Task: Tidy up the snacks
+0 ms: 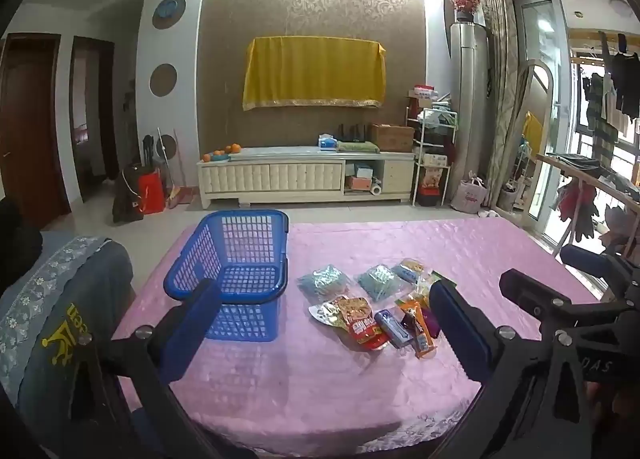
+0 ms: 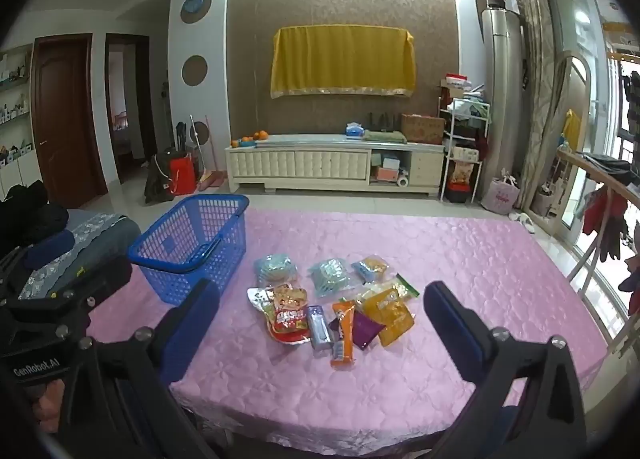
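Closest to us, our left gripper [image 1: 320, 323] hangs over the near edge of the table [image 1: 280, 391] with its jaws spread wide and nothing between them. Our right gripper [image 2: 320, 323] sits the same way, jaws fully apart and empty, tilted down toward the pink quilted cloth. From the left view the right gripper's black frame shows at the right edge.

Just past the fingertips, there's the pile of snacks [image 2: 332, 299] lying loose on the cloth, middle of the table. Nearest is a red pouch [image 2: 289, 319], with a small silver-blue bar [image 2: 319, 326] touching its right side, then an orange bar [image 2: 344, 333], a purple packet [image 2: 367, 329] and a yellow bag [image 2: 390, 313] overlapping one another. Behind them lie three pale blue-green packets [image 2: 331, 274] in a loose row.

To the left of the pile stands the blue basket [image 1: 240, 259], upright on the table's left side, handle folded down, apart from the snacks and holding nothing we can see.

Beyond the table, a white cabinet [image 1: 304, 177] runs along the far wall, oranges [image 1: 226, 151] on its left end, a yellow cloth [image 1: 314, 73] hanging above.
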{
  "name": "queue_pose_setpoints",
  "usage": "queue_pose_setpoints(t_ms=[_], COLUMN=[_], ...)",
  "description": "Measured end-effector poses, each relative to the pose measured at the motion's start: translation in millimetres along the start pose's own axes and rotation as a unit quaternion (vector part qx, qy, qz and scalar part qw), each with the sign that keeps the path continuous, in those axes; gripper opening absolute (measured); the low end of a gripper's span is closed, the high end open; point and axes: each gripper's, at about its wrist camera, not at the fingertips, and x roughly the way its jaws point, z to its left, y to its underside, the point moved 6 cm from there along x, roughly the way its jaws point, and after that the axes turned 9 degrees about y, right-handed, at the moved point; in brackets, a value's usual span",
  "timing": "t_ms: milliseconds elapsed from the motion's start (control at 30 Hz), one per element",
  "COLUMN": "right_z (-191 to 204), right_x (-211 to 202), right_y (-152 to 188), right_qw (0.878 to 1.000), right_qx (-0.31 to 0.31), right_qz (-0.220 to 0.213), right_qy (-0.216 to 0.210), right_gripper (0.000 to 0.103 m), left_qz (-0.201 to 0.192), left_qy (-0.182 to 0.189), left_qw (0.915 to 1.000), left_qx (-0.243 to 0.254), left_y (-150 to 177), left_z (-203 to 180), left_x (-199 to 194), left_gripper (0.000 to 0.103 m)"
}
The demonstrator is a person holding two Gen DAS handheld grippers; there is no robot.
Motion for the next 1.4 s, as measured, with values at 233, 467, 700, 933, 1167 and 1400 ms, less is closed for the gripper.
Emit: queue_pose_setpoints(t_ms=[233, 467, 700, 933, 1167, 1400], right_z=[1.3, -1.4, 0.5, 1.1, 1.8, 1.9], right_x=[4.7, 5.3, 3.7, 5.1, 6.3, 5.3], right_y=[6.4, 4.3, 4.3, 5.2, 6.2, 8.6], right_qw=[1.000, 1.000, 1.000, 0.999, 0.999, 0.999], right_qx=[-0.007, 0.002, 0.000, 0.002, 0.002, 0.003], right_qz=[0.023, 0.025, 0.028, 0.032, 0.037, 0.040], right_qy=[-0.001, -0.010, -0.013, -0.016, -0.017, -0.020], right_gripper=[0.103, 0.103, 0.103, 0.103, 0.103, 0.103], left_qz=[0.009, 0.026, 0.029, 0.030, 0.030, 0.034], left_qy=[0.004, 0.009, 0.009, 0.009, 0.010, 0.013], left_qw=[0.9999, 0.9994, 0.9993, 0.9992, 0.9992, 0.9989], left_qx=[-0.006, -0.021, -0.022, -0.023, -0.024, -0.028], left_y=[6.9, 8.9, 7.4, 8.8, 9.8, 12.8], left_z=[-4.8, 2.6, 3.2, 3.7, 3.4, 3.2], left_x=[-4.2, 7.9, 7.3, 7.4, 7.6, 8.5], left_gripper=[0.103, 0.103, 0.103, 0.103, 0.103, 0.103])
